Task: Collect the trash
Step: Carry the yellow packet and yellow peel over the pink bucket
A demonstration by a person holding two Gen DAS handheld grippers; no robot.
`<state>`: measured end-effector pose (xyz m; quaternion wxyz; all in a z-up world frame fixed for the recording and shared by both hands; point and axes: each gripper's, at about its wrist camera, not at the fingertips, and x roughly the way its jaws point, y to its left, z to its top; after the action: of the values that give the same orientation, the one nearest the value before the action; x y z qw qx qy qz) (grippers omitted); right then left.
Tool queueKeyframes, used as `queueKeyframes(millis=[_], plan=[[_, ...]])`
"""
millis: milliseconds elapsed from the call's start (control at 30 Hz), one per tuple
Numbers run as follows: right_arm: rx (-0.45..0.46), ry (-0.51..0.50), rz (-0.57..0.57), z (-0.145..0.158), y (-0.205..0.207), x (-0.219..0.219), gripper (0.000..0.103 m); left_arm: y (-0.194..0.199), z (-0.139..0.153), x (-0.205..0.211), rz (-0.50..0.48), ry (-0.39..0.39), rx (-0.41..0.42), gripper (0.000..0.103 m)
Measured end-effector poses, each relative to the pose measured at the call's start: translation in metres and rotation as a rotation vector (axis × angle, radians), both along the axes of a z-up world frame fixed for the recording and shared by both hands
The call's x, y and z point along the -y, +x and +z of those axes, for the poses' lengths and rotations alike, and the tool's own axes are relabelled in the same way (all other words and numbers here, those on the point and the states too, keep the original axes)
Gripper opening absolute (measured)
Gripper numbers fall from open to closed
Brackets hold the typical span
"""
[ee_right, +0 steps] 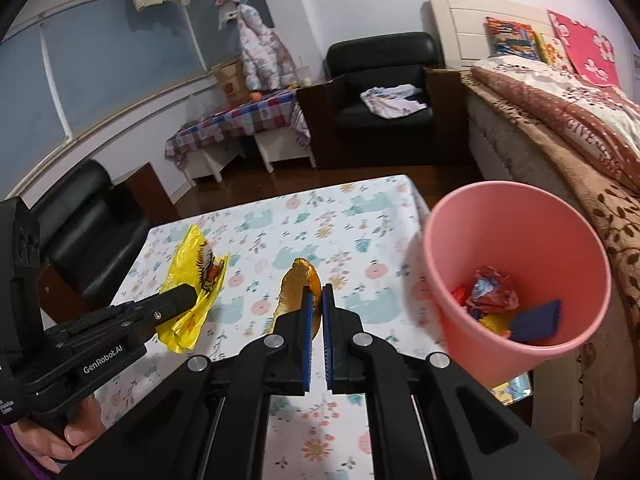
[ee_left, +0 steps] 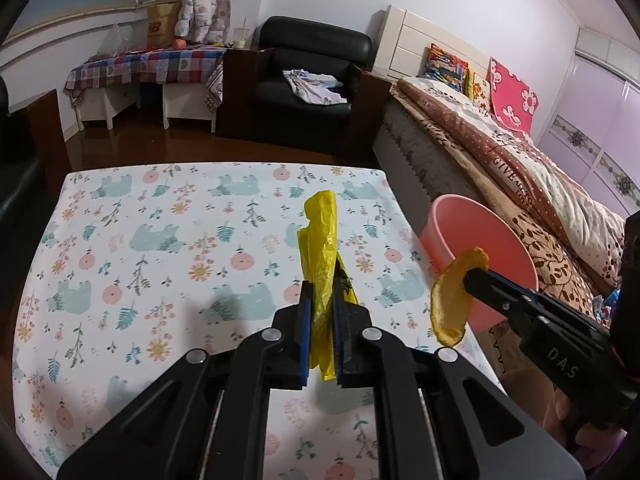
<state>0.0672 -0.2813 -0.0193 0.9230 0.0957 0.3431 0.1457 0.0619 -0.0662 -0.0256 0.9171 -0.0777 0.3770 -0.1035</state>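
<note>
Both grippers pinch trash: left gripper the yellow wrapper, right gripper the orange peel (thin grip). It might slip before the pink bin.

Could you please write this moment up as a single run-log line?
left gripper: shut on yellow wrapper | right gripper: shut on orange peel | pink bin: holds trash, beside table

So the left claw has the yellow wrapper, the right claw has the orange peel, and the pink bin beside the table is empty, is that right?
Not quite: the pink bin is not empty. The right wrist view shows crumpled wrappers and a dark blue piece at its bottom. The rest holds: the left claw grips the yellow wrapper, and the right claw grips the orange peel.
</note>
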Motion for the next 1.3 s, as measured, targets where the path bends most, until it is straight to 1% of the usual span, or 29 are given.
queueKeyframes(millis=[233,400,600,900,1033,1100,1300], plan=[[0.026,-0.001,-0.081,0.008,-0.001,0.032,0.004,0.009,0.002,0.029,-0.041,0.024,0.005,0.008],[0.032,0.002,-0.148,0.008,0.003,0.059,0.004,0.015,0.008,0.054,-0.083,0.048,0.028,0.008],[0.046,-0.018,-0.219,0.010,0.002,0.086,0.004,0.022,0.014,0.086,-0.137,0.062,0.055,0.008],[0.046,-0.032,-0.283,0.007,0.002,0.108,0.004,0.031,0.020,0.128,-0.211,0.075,0.085,0.008],[0.050,-0.055,-0.307,0.003,0.005,0.114,0.004,0.035,0.020,0.142,-0.239,0.073,0.088,0.008],[0.043,-0.050,-0.314,0.001,0.007,0.119,0.004,0.038,0.021,0.148,-0.258,0.067,0.096,0.008],[0.026,-0.047,-0.352,-0.006,0.014,0.136,0.004,0.045,0.019,0.165,-0.321,0.019,0.106,0.008]])
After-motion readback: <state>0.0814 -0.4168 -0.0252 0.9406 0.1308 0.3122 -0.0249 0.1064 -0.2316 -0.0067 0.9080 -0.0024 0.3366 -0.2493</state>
